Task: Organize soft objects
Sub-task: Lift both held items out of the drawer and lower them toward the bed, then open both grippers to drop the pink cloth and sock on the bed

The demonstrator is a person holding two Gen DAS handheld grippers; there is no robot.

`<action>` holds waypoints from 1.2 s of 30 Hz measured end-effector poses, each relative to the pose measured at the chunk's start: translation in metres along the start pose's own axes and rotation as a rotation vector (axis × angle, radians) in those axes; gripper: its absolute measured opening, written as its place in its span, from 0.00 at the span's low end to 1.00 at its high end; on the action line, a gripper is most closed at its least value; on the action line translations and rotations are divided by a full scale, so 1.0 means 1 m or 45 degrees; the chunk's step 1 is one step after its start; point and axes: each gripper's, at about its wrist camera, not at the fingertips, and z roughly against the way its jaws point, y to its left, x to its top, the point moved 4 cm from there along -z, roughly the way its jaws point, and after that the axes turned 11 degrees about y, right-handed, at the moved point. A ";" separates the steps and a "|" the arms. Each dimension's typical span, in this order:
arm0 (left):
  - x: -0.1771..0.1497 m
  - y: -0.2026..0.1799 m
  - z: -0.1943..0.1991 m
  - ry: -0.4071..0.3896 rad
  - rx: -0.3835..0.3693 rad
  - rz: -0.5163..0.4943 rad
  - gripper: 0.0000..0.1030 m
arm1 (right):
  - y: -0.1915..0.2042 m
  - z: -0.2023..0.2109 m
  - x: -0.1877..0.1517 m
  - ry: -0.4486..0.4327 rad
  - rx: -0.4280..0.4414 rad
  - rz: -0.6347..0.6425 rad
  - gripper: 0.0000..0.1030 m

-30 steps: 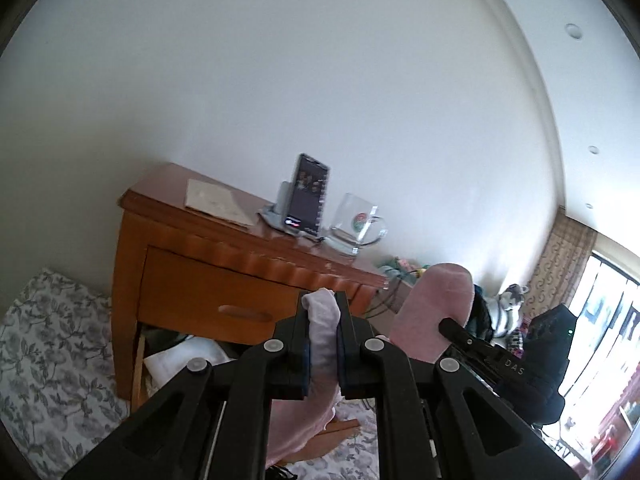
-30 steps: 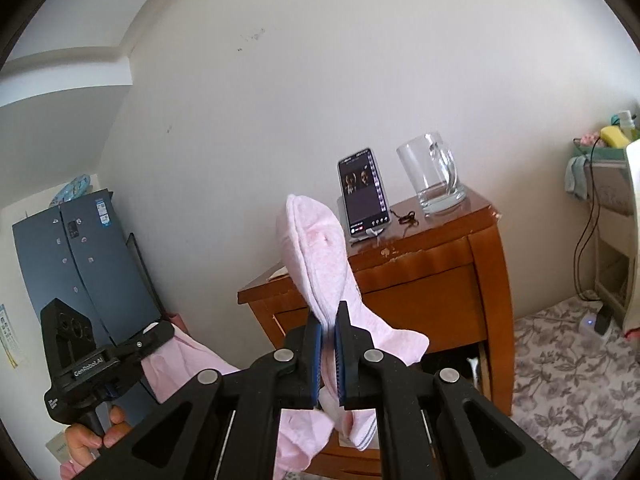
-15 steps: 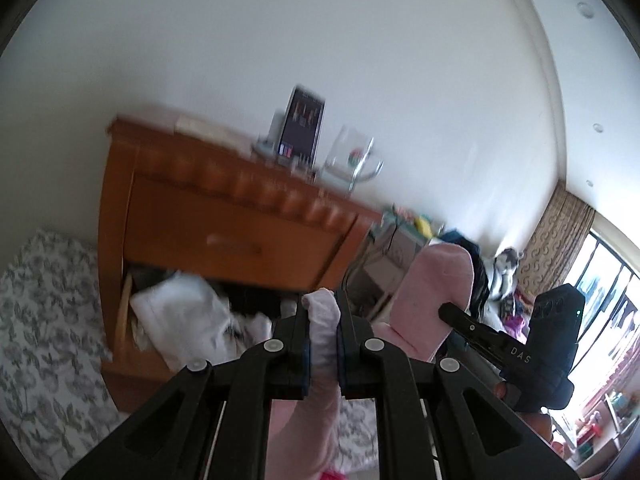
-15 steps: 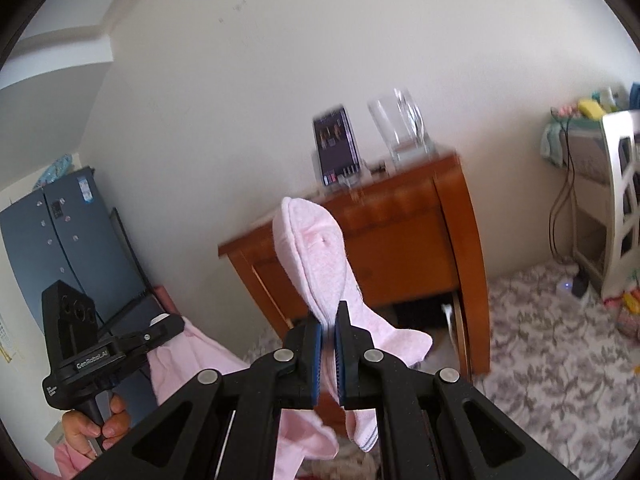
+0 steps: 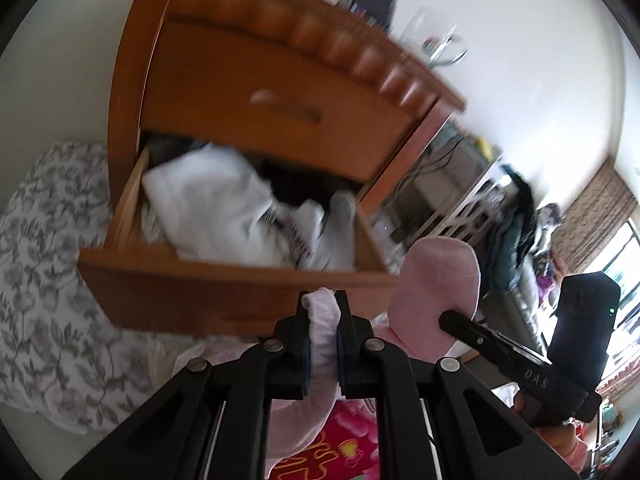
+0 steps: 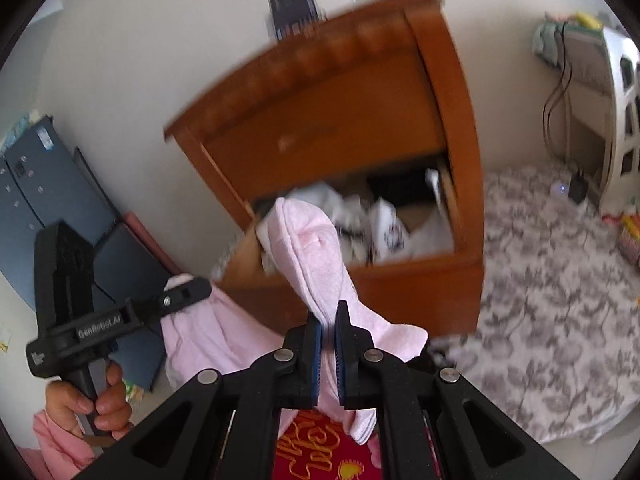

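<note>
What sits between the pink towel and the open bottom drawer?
Nothing visible. Both grippers, left and right, are shut on the pink towel, in front of the drawer. White clothes already fill much of the drawer.

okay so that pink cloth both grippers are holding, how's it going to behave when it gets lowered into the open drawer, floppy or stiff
Probably floppy: the pink cloth sags between the left gripper and the right gripper and drapes below both. It looks light and unlikely to slip, since both are shut on pinched folds. It may bunch on the white clothes in the drawer.
</note>
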 end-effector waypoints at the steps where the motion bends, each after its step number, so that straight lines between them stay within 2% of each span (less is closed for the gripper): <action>1: -0.002 0.003 -0.006 0.023 0.009 0.014 0.10 | -0.002 -0.009 -0.005 0.035 -0.002 -0.005 0.06; 4: -0.008 0.012 -0.022 0.090 0.035 0.048 0.10 | -0.008 -0.032 -0.017 0.130 -0.017 -0.021 0.06; 9: -0.017 0.025 -0.042 0.166 0.078 0.087 0.10 | -0.017 -0.058 -0.026 0.221 -0.047 -0.051 0.06; 28: -0.040 0.064 -0.096 0.340 0.213 0.214 0.10 | -0.044 -0.111 -0.044 0.406 -0.129 -0.142 0.09; 31: -0.041 0.069 -0.099 0.360 0.226 0.238 0.19 | -0.047 -0.114 -0.045 0.417 -0.155 -0.147 0.09; 33: -0.041 0.071 -0.100 0.362 0.235 0.245 0.36 | -0.049 -0.115 -0.045 0.417 -0.159 -0.151 0.09; 36: -0.041 0.072 -0.102 0.367 0.245 0.243 0.41 | -0.050 -0.117 -0.045 0.426 -0.166 -0.157 0.10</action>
